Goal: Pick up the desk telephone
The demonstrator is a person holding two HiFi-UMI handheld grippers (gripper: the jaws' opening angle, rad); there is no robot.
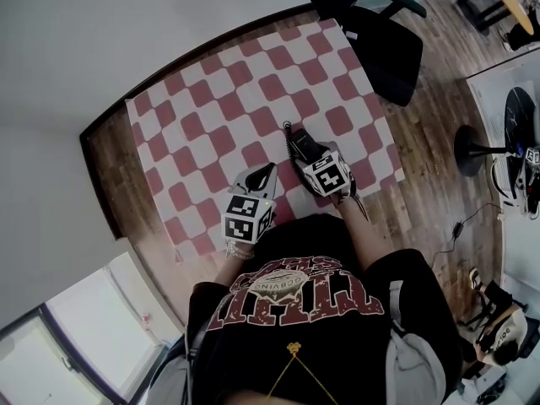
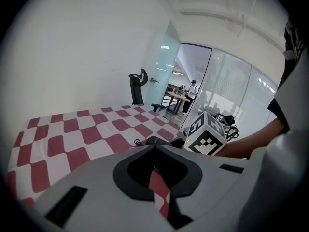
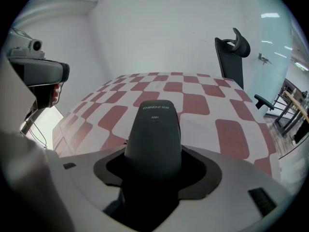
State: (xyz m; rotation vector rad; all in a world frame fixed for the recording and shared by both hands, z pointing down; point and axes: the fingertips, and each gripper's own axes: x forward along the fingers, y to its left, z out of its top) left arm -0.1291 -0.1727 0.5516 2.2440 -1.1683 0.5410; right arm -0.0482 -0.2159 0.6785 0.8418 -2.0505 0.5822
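Nearest the person, the left gripper [image 1: 261,175] was held over the front part of the tabletop [image 1: 211,116]. Its jaws were pressed almost together, and only a narrow slit of red-and-white checked cloth [image 2: 72,134] showed between them. Just beside it, the right gripper [image 1: 305,150] was clamped on the black telephone handset [image 3: 154,129], which projected forward from between the jaws above the cloth. Contact between the handset and the cloth could not be determined. A coiled cord [image 1: 288,130] lay at the handset's far end. Beyond the far corner of the tabletop stood a black office chair [image 1: 384,45] on a wooden floor [image 1: 439,133].
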